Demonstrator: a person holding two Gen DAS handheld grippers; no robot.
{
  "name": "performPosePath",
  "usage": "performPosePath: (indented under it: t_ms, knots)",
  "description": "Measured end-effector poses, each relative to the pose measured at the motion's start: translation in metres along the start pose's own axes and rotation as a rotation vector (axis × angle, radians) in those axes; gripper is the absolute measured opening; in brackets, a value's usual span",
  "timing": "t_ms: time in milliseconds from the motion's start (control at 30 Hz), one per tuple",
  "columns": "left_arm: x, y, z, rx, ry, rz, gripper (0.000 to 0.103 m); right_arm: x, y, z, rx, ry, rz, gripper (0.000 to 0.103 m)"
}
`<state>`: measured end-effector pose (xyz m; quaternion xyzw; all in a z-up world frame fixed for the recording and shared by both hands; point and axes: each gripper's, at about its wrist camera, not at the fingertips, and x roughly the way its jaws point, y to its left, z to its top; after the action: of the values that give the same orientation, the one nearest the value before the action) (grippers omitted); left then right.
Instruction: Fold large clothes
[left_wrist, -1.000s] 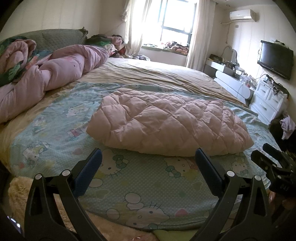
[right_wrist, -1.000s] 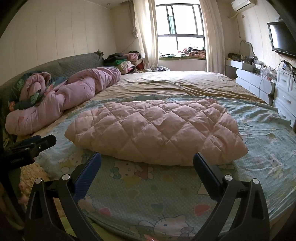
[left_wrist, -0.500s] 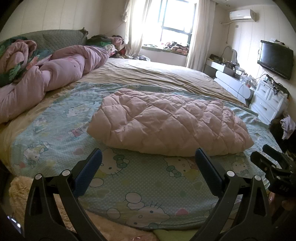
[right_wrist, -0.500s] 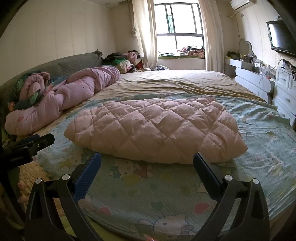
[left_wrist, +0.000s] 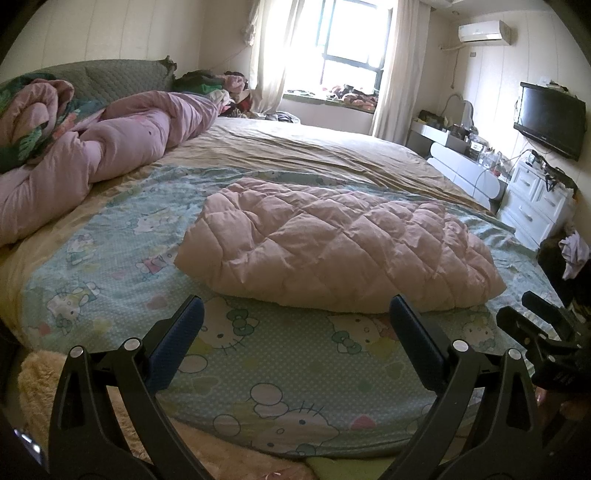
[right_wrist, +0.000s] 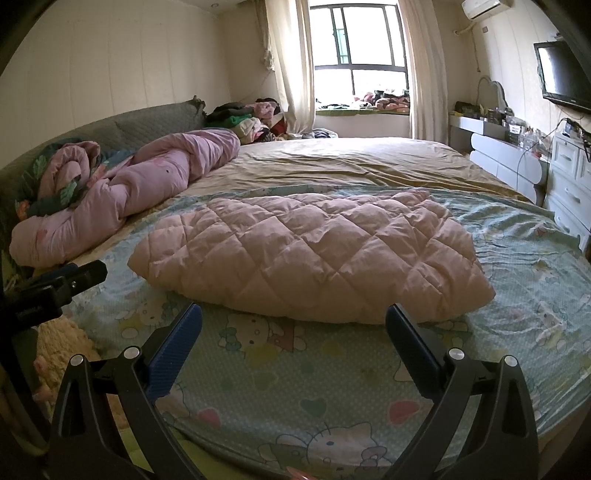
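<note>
The puffy pink coat lies on the cartoon sheet, its long side running left to right — just past both tools. The left gripper and right gripper are wide open, holding nothing — about equally near.

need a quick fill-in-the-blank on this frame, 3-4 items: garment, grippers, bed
1. The quilted garment lying on the cartoon-print sheet is ____ in colour.
2. Both the left gripper and the right gripper have their jaws ____.
3. Neither gripper is ____ the garment.
4. The rolled-up duvet lies to the ____ of the garment in both views.

Missing words: pink; open; touching; left
</note>
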<state>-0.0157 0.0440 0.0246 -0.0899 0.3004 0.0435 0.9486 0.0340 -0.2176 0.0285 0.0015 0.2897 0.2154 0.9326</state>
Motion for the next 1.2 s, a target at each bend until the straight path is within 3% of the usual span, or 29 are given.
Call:
performPosePath:
  t_ms: [700,1033,1133,1200]
  knots:
    - [-0.002,-0.004,-0.004,0.001,0.017,0.024,0.094,0.003,-0.004,-0.004,0.001,0.034,-0.036,0.099]
    - [0.008,0.004,-0.007,-0.034,0.051,0.002,0.094,0.009,-0.009,-0.009,0.055,0.112,-0.035,0.099]
    - [0.016,0.028,0.003,-0.086,0.063,0.035,0.094,0.012,-0.045,-0.013,0.15,0.129,-0.101,0.099]
    - [0.023,0.063,0.019,-0.142,0.054,0.103,0.094,0.014,-0.09,-0.019,0.24,0.13,-0.251,0.099]
